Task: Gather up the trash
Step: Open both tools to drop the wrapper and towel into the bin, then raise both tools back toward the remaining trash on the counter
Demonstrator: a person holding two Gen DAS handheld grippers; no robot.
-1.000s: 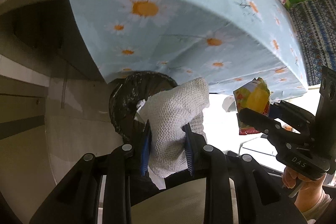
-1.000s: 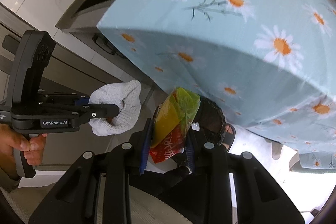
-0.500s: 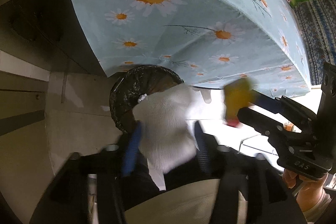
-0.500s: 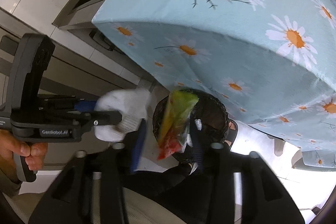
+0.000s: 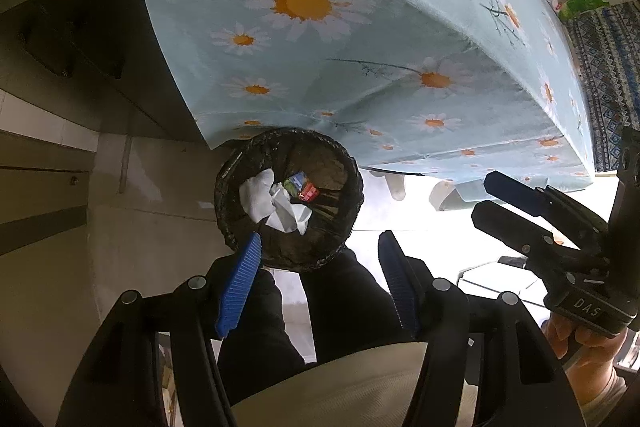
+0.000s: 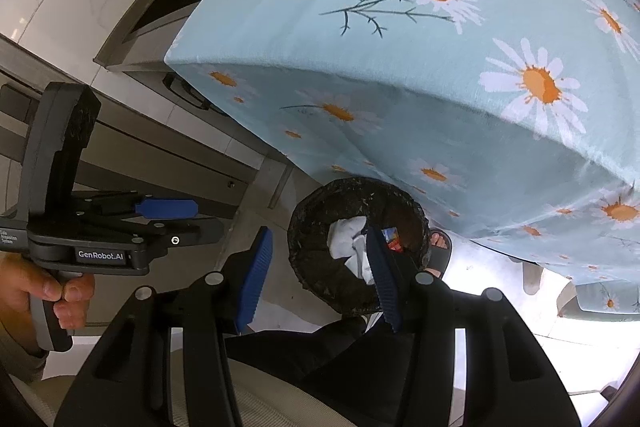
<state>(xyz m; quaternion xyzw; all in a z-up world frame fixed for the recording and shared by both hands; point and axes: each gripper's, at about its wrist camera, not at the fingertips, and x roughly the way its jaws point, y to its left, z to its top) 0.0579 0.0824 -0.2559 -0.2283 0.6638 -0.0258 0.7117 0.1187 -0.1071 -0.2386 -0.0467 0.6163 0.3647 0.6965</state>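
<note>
While both grippers hang above the floor, the bin (image 5: 289,199) sits below them, tucked against the hanging cloth (image 5: 360,39) of the tabletop. Left gripper (image 5: 318,281): blue fingers (image 5: 239,285) spread wide, nothing between them; the bin lies at 12 o'clock from it. Right gripper (image 6: 320,277): fingers (image 6: 256,277) likewise spread and empty, the bin at about 1 o'clock. Inside the black-lined bin lie a white rag (image 5: 258,195) at 9 o'clock, crumpled paper (image 5: 290,215) touching it, and a coloured wrapper (image 5: 303,187) toward 12 o'clock. A sandalled foot (image 6: 439,247) shows at the bin's 3 o'clock.
</note>
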